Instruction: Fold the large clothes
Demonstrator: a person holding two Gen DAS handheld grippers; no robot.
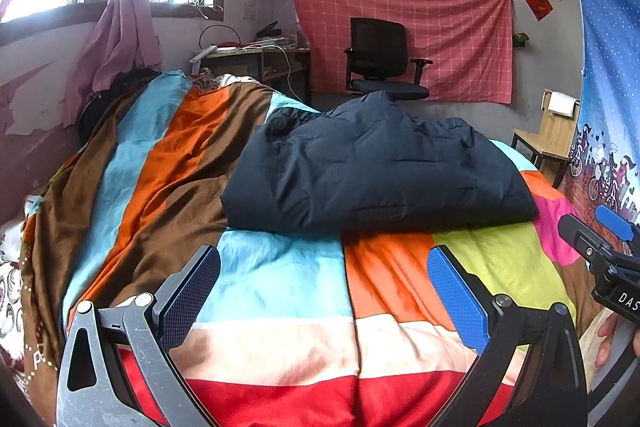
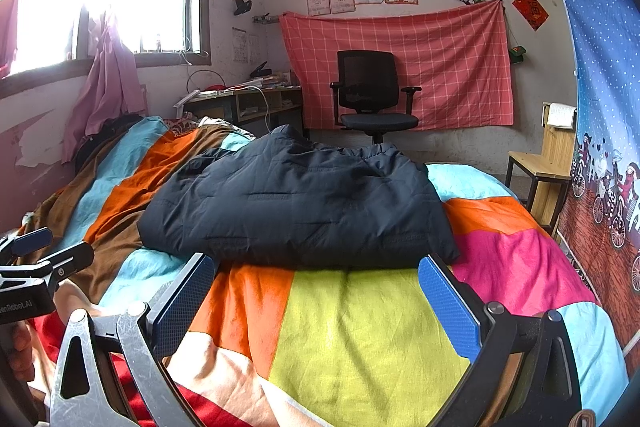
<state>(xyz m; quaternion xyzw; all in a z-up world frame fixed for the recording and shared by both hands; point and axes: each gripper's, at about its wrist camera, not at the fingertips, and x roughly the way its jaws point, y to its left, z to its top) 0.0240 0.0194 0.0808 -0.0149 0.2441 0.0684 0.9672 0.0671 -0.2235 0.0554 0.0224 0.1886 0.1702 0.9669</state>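
Observation:
A dark navy quilted jacket (image 1: 372, 167) lies folded into a thick rectangle on a bed with a colourful patchwork cover (image 1: 280, 267). It also shows in the right wrist view (image 2: 296, 203). My left gripper (image 1: 324, 283) is open and empty, hovering over the cover just in front of the jacket's near edge. My right gripper (image 2: 316, 291) is open and empty, close to the jacket's near edge. The right gripper also shows at the right edge of the left wrist view (image 1: 600, 239); the left gripper shows at the left edge of the right wrist view (image 2: 44, 255).
A black office chair (image 2: 372, 95) stands beyond the bed before a red checked cloth (image 2: 440, 67). A cluttered desk (image 2: 248, 99) is at the back left under the window. A wooden chair (image 2: 544, 163) and a blue patterned curtain (image 2: 600, 107) are on the right.

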